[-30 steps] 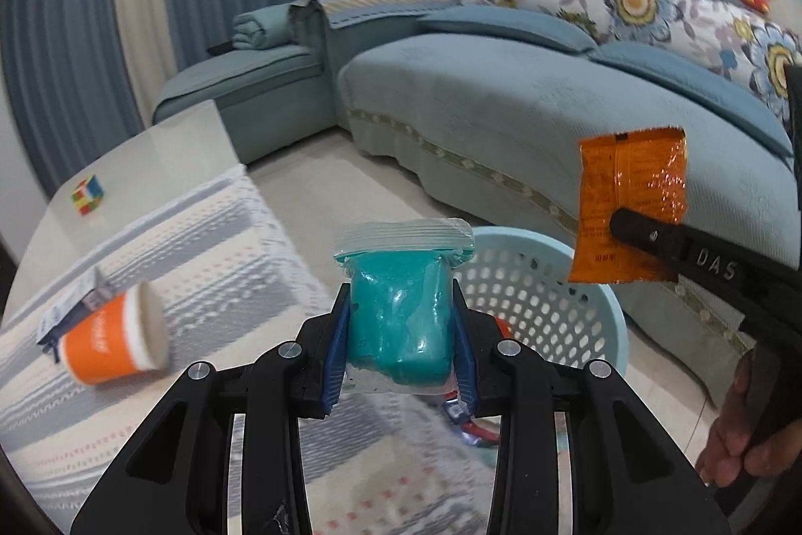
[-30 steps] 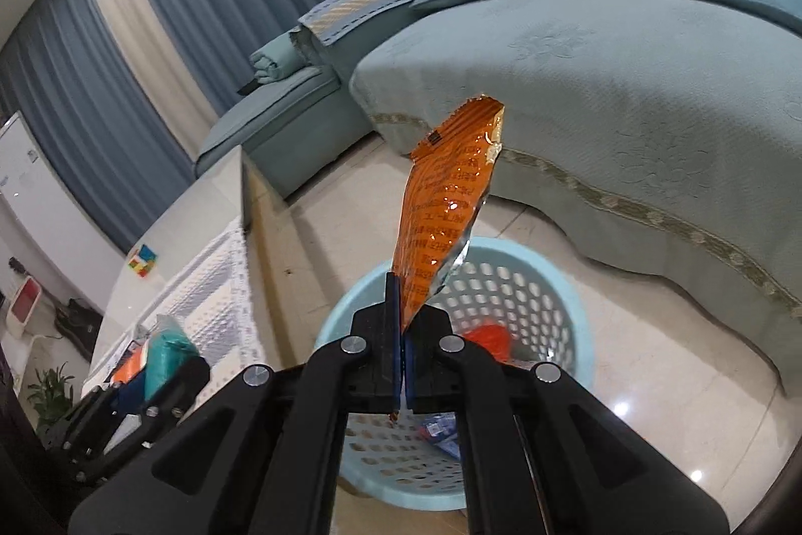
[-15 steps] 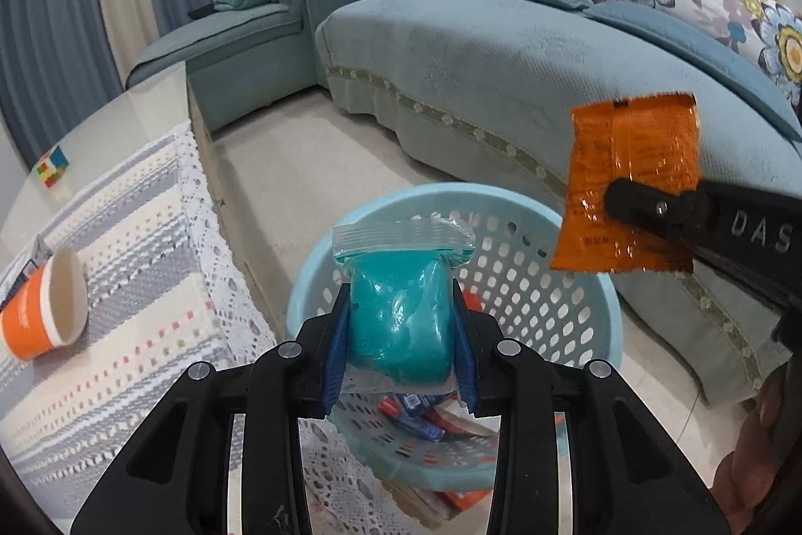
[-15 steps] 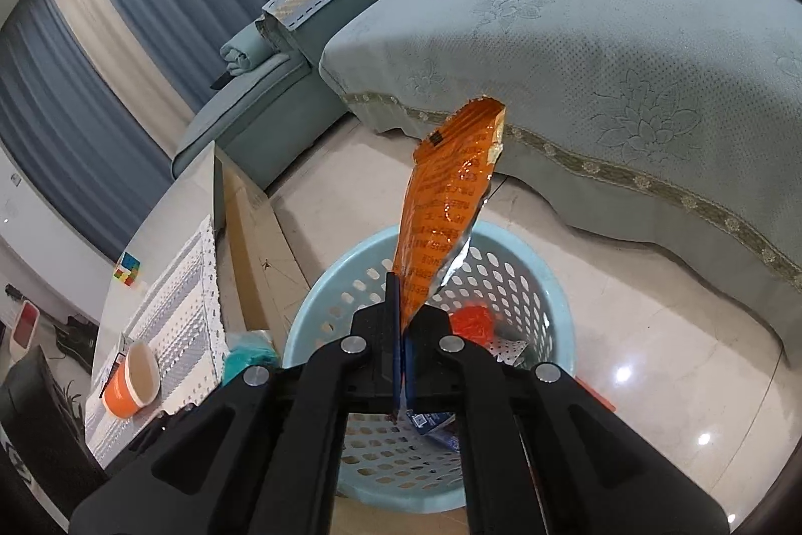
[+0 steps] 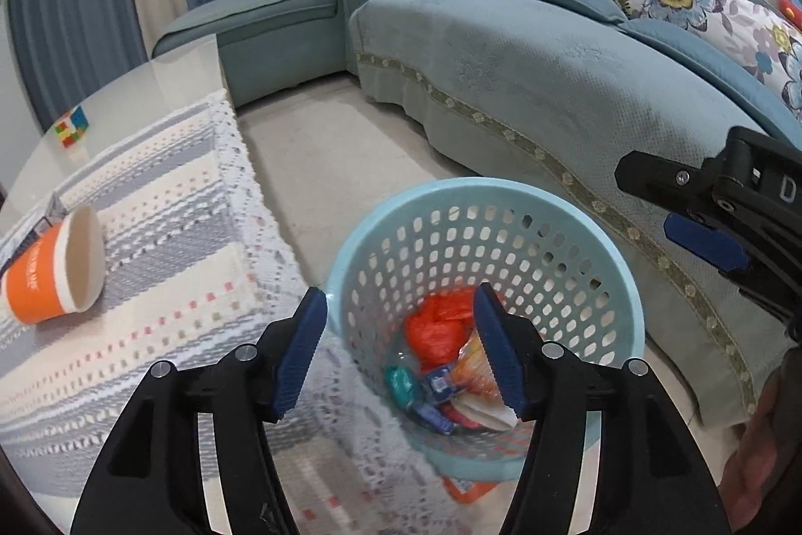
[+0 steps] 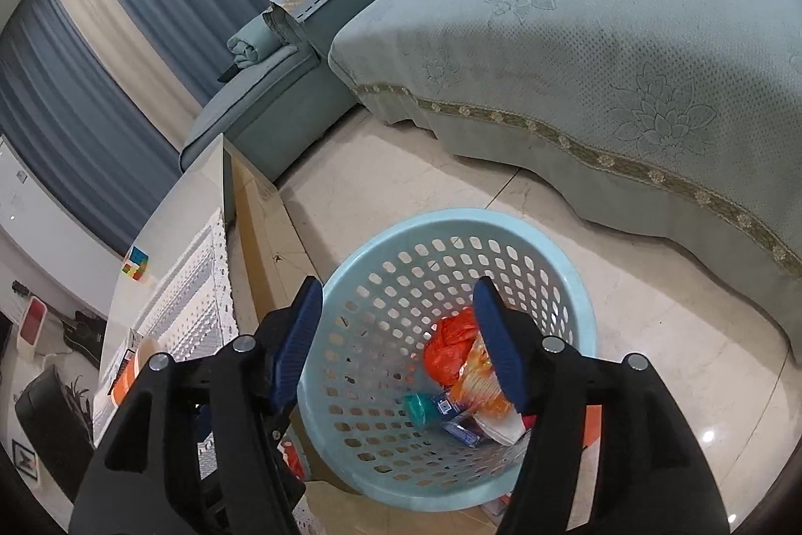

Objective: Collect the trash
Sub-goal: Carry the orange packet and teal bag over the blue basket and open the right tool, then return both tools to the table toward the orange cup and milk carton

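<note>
Pale-blue perforated plastic forms the round basket [image 5: 621, 284] standing on the tiled floor [image 6: 401, 164], beside the worktop [image 5: 165, 83] and in front of the teal sofa [image 5: 576, 73]. Both pairs of tongs hang over it. The left tongs [image 5: 401, 354] are opening, their blue pads wide apart with nothing between them. The right tongs [image 6: 396, 344] are likewise opening and hold nothing; in the left wrist view they show at 3 o'clock, one blue pad facing the basket.

Trash lies at the bottom of the basket: a crumpled red bag [image 6: 448, 347], an orange snack wrapper [image 6: 476, 384] just beside it at its 5 o'clock, a teal packet [image 6: 418, 409] toward 7 o'clock of the bag, and a small blue wrapper [image 5: 433, 384] between the teal packet and the orange wrapper. They crowd together, touching.

On the worktop a striped lace-edged cloth [image 5: 165, 244] hangs over the edge near the basket. An orange paper cup [image 5: 55, 274] lies on its side on the cloth at 9 o'clock of the left wrist view, its mouth turned toward the basket. A colourful puzzle cube [image 5: 71, 127] sits on the bare worktop at 10 o'clock, well apart from the cup.
</note>
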`<state>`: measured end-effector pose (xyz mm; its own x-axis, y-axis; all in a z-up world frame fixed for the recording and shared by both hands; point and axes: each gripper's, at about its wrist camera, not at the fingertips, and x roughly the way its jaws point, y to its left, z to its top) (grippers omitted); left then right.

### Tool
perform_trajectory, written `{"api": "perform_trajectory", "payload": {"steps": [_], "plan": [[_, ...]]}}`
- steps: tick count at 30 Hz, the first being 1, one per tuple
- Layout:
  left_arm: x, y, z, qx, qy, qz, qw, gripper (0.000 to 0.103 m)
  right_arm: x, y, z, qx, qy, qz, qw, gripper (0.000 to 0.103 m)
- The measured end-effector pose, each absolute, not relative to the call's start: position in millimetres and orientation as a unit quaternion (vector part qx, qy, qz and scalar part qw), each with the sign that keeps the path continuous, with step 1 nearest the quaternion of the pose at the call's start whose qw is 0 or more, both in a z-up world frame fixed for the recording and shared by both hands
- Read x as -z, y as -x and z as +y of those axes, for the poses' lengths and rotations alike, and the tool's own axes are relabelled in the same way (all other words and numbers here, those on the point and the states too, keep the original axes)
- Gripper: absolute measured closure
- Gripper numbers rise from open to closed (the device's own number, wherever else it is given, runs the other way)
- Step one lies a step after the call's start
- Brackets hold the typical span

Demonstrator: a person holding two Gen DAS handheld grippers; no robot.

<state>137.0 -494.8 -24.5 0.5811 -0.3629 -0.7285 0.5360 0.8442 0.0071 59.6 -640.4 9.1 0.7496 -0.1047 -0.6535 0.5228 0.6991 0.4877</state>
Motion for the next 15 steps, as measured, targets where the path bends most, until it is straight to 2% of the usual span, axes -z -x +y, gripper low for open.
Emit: {"api": "perform_trajectory", "payload": {"steps": [10,15], "plan": [[11,-133,-468,0.250,-0.121,0.361,0.890,0.044,-20,-76,-614,0.171,-0.315,0.310,0.881,0.044],[-14,-155,-431,0.218,-0.151,0.329,0.906,0.042,-25,-87,-595,0.150,-0.294,0.314,0.890,0.044]]}}
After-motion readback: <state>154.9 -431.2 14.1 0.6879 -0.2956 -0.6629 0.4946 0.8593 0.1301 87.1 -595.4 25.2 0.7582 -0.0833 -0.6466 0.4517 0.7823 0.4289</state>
